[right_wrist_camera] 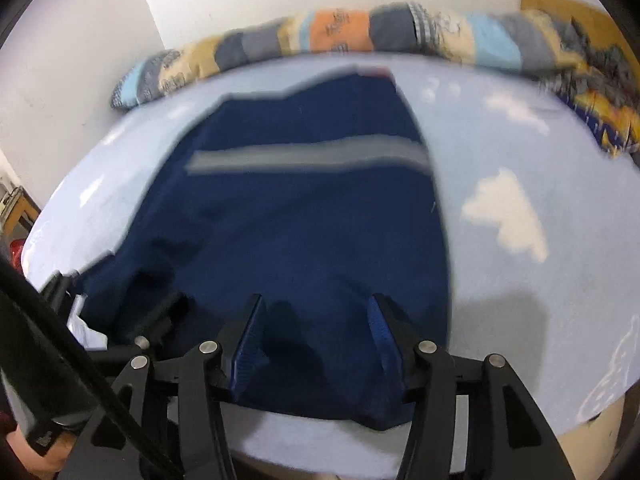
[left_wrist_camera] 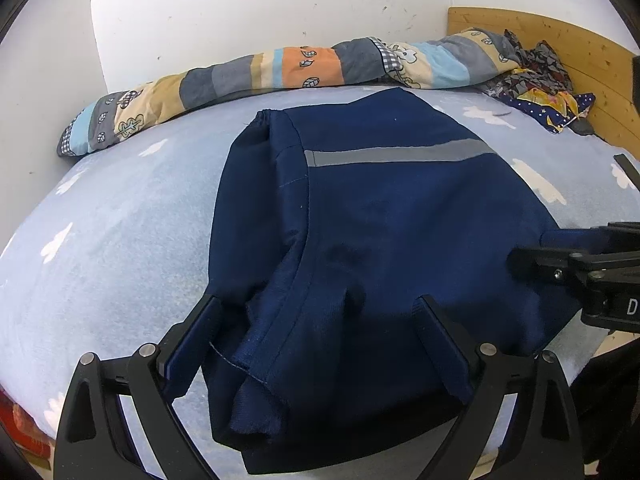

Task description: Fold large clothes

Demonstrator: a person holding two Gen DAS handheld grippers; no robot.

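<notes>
A dark navy garment (left_wrist_camera: 384, 232) with a grey reflective stripe (left_wrist_camera: 400, 154) lies folded on the light blue bed, a sleeve laid along its left side. My left gripper (left_wrist_camera: 318, 308) is open, its jaws straddling the garment's near edge and sleeve cuff. My right gripper (right_wrist_camera: 316, 308) is open over the garment's (right_wrist_camera: 304, 220) near right edge, with cloth lying between the jaws. The right gripper also shows from the side at the right edge of the left wrist view (left_wrist_camera: 568, 264). The right wrist view is blurred by motion.
The bed has a light blue sheet with white clouds (left_wrist_camera: 120, 240). A rolled patchwork quilt (left_wrist_camera: 260, 76) lies along the far wall. A heap of patterned cloth (left_wrist_camera: 536, 76) sits by the wooden headboard (left_wrist_camera: 592, 56) at the far right. The bed's near edge is just below the grippers.
</notes>
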